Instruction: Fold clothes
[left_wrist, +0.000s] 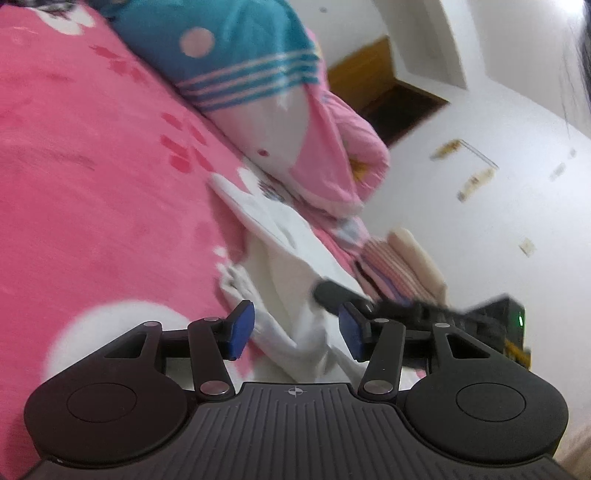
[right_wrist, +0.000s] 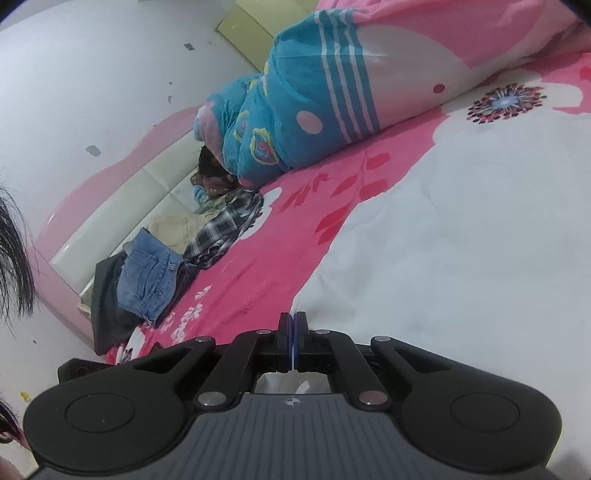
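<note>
Both wrist cams low, close over pink bedspread (left_wrist: 92, 184) (left blurred); share rolled quilt (right_wrist: 306, 103), probably.

My left tool (left_wrist: 295, 330) points slightly downward, its blue pads (left_wrist: 242, 328) standing apart with a gap between them. My right tool (right_wrist: 293, 332) tilts down more steeply, its two fingers pressed flat together, nothing visible between them.

no readable text, labels, brands or numbers anywhere; wall stickers too blurred to read.
</note>
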